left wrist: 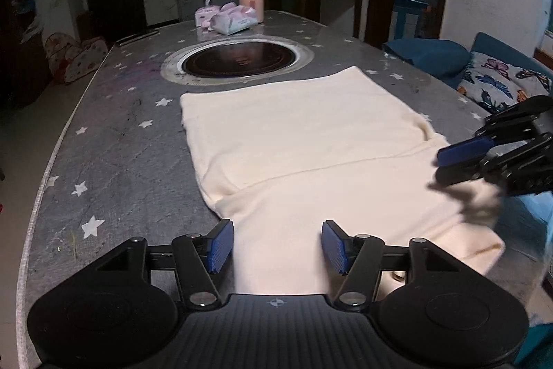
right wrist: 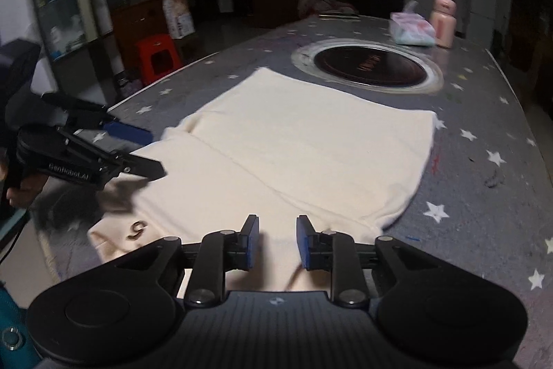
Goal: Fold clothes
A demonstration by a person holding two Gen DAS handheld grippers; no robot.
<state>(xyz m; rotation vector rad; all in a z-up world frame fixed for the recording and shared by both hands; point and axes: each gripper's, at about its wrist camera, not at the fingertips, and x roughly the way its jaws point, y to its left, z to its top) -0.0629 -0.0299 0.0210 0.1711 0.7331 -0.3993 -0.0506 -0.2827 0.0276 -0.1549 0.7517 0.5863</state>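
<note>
A cream garment (left wrist: 311, 147) lies flat on the grey star-patterned table (left wrist: 114, 140), folded, with a seam line running across it. My left gripper (left wrist: 277, 244) stands open at the garment's near edge, its blue pads (left wrist: 219, 244) astride the cloth. In the right wrist view the same garment (right wrist: 304, 140) carries a small brown mark (right wrist: 136, 229) near its front corner. My right gripper (right wrist: 278, 241) is open just above the near hem, with cloth showing in the gap. Each gripper shows in the other's view: the right one (left wrist: 440, 169) over the garment's right corner, the left one (right wrist: 157, 154) over its left edge.
A round black hob (left wrist: 238, 59) is set into the table beyond the garment. Tissue packs (left wrist: 233, 18) and a pink bottle (left wrist: 251, 0) stand at the far end. A blue sofa with a butterfly cushion (left wrist: 497, 82) lies to one side, a red stool (right wrist: 157, 56) to the other.
</note>
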